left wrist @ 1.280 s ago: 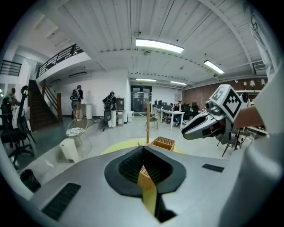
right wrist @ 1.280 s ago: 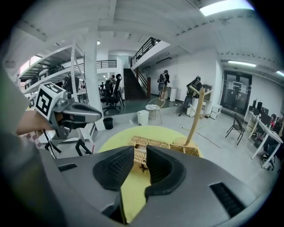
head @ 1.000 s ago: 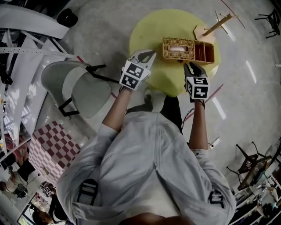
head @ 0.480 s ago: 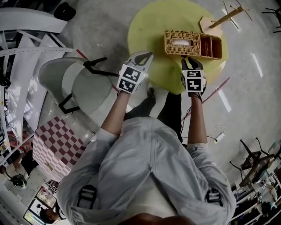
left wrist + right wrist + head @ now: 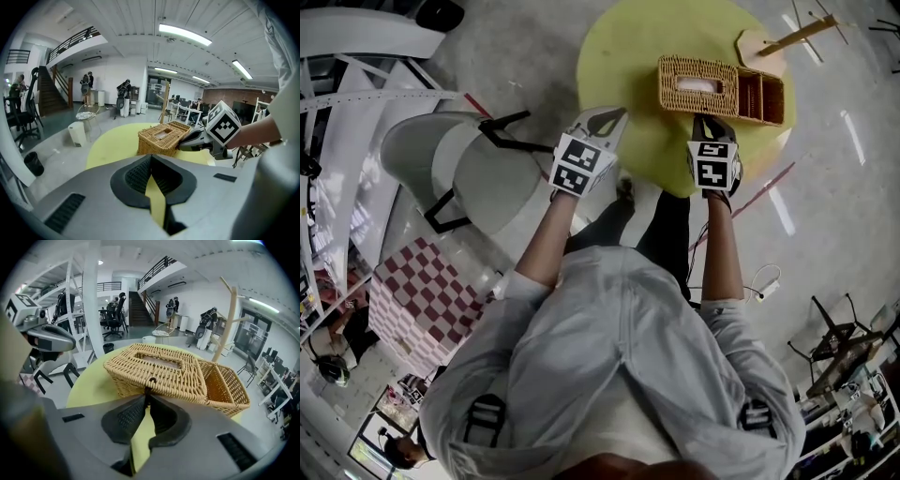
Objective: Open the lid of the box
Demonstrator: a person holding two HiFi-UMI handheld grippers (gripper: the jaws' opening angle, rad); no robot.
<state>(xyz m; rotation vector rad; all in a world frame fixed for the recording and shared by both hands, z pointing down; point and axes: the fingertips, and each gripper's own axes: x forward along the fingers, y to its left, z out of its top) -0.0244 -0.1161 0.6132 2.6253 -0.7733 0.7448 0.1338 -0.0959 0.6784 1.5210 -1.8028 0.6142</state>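
A wicker box with its lid down stands on the round yellow table. An open wicker compartment is joined to its right side. My right gripper is at the box's front wall. In the right gripper view the right gripper is shut on the small dark latch tab under the lid's loop. My left gripper hovers shut and empty over the table's near left edge, well left of the box. From the left gripper view the box lies ahead to the right.
A grey chair stands left of the table beside my left arm. A wooden stand rises at the table's far right, behind the box. The table's near edge lies just under both grippers. Office furniture and people stand far off.
The right gripper has edged forward to the box's front wall. The left gripper has kept its place beside the table's edge. The head view has shifted slightly.
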